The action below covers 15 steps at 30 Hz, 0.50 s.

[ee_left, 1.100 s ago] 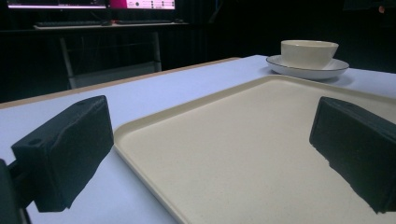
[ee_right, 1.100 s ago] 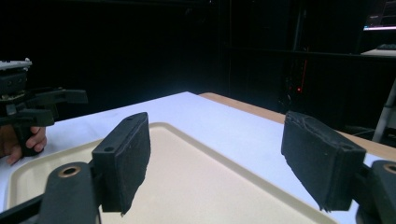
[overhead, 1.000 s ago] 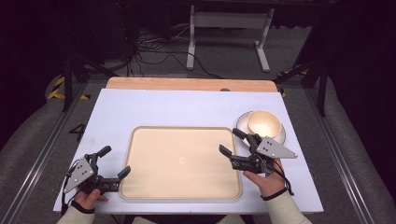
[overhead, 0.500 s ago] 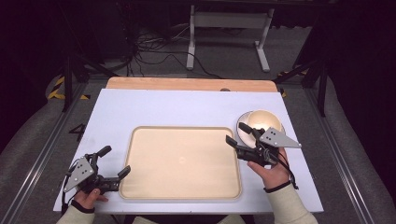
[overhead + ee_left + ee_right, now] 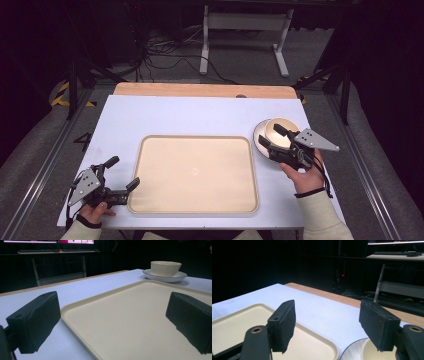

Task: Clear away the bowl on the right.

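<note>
A cream bowl (image 5: 281, 131) is seen upright on a white saucer (image 5: 261, 141), near the right edge of the bench. A cream tray (image 5: 195, 172), flat and rectangular, is laid along the front edge.

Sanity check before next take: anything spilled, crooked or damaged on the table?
Nothing stands out. The tray lies flat and square to the table. The bowl sits upright on its plate, no spill or chips visible. Right gripper hovers open over the bowl; left gripper is open at the tray's corner.
</note>
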Available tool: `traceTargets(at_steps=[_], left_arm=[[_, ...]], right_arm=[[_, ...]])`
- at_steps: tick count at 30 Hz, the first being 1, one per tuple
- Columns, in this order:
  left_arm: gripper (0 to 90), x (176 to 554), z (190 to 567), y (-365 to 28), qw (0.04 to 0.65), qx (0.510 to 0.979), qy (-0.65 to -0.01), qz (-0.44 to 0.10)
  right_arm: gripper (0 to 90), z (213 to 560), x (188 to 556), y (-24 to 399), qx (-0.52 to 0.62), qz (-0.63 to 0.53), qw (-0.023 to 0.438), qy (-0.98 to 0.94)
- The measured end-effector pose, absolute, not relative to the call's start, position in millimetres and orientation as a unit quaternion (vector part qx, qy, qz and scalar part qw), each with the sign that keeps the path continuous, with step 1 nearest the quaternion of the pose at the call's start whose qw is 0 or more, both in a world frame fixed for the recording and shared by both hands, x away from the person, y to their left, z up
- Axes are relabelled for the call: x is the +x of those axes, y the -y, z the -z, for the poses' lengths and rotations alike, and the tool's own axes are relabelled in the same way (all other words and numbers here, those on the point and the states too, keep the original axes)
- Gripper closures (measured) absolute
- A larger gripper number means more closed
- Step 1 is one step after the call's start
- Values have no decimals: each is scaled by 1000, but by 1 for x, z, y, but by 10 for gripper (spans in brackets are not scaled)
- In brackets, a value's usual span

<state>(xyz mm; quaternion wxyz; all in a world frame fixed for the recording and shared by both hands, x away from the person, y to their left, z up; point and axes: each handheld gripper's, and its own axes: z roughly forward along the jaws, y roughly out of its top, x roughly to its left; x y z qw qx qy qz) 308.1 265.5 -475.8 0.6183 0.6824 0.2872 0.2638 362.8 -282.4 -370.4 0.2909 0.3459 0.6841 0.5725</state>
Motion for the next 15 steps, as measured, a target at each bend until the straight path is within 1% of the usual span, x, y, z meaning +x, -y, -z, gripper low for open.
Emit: traceTargets(at_steps=[8,12,15], left_arm=[[2,308,476,-266,618,682,-288,-264],[2,308,476,-266,618,682,-288,-264],[2,308,476,-265,619,680,-288,-266]], right_arm=[[297,367,367,299,358,-568,310,-673],[294,369,371,304,364,-575,305,-666],[306,369,375,306,363,-568,316,-668]])
